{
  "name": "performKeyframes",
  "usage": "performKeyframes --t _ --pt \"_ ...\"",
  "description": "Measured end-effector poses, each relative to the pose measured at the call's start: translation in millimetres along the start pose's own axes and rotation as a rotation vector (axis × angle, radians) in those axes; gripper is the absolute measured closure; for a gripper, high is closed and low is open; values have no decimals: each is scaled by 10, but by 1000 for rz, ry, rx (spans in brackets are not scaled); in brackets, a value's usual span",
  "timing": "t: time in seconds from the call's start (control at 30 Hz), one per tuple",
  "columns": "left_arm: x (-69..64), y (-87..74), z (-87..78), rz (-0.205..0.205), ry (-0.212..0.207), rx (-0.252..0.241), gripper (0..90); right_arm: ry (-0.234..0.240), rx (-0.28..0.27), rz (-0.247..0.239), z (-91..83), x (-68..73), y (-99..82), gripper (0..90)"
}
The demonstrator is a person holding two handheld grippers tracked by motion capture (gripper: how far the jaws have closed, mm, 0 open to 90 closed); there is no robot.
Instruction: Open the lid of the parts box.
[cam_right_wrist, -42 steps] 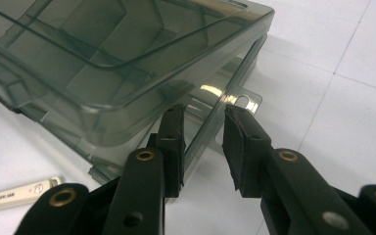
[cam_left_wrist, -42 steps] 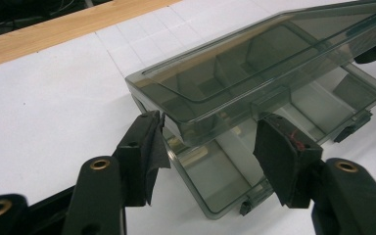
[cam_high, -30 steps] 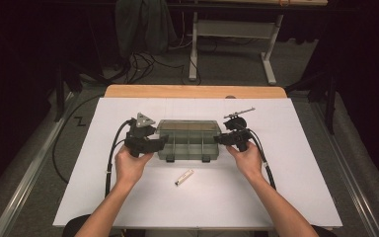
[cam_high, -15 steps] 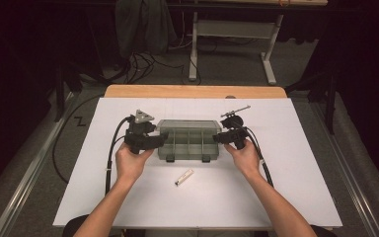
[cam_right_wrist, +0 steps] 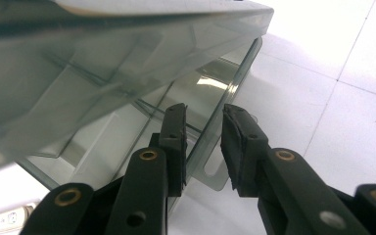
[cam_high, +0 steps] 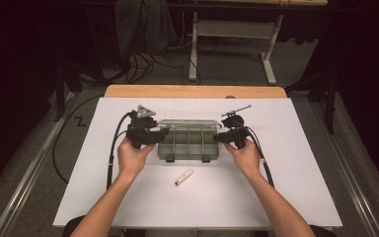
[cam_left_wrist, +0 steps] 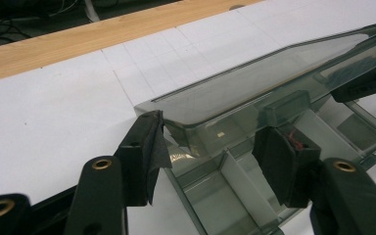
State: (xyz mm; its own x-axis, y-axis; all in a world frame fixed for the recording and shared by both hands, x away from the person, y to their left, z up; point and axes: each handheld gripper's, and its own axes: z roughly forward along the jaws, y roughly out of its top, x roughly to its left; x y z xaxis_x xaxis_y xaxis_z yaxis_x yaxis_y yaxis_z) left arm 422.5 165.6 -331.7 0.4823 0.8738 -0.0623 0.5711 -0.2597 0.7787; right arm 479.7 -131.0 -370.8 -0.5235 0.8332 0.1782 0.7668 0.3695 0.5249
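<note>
A smoky clear compartment box (cam_high: 187,145) lies mid-table, its hinged lid (cam_high: 187,123) raised at a slant over the far side. My left gripper (cam_high: 163,134) is at the box's left end. In the left gripper view it (cam_left_wrist: 210,129) is open, one jaw touching the corner of the lid (cam_left_wrist: 254,83), the other over the compartments inside the box (cam_left_wrist: 367,127). My right gripper (cam_high: 218,137) is at the right end. In the right gripper view it (cam_right_wrist: 204,111) stands narrowly open astride the end wall of the box (cam_right_wrist: 127,132), under the lid (cam_right_wrist: 78,58).
A small white tube-like item (cam_high: 183,177) lies on the white tabletop (cam_high: 301,187) in front of the box, also seen as a white item (cam_right_wrist: 5,218) in the right gripper view. A thin grey rod (cam_high: 237,109) sits just behind the right gripper. A wooden strip (cam_high: 192,91) edges the far side.
Both hands and grippers have shifted slightly away from me along the box's ends. The box and the white item have stayed put.
</note>
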Motion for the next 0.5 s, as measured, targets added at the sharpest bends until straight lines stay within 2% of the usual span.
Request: performKeyframes --t 0.17,0.5 --pt "19 30 29 14 14 15 460 2 -9 -6 3 -4 -9 735" --pt "59 118 70 3 10 18 482 4 -12 -1 3 -3 -15 734"
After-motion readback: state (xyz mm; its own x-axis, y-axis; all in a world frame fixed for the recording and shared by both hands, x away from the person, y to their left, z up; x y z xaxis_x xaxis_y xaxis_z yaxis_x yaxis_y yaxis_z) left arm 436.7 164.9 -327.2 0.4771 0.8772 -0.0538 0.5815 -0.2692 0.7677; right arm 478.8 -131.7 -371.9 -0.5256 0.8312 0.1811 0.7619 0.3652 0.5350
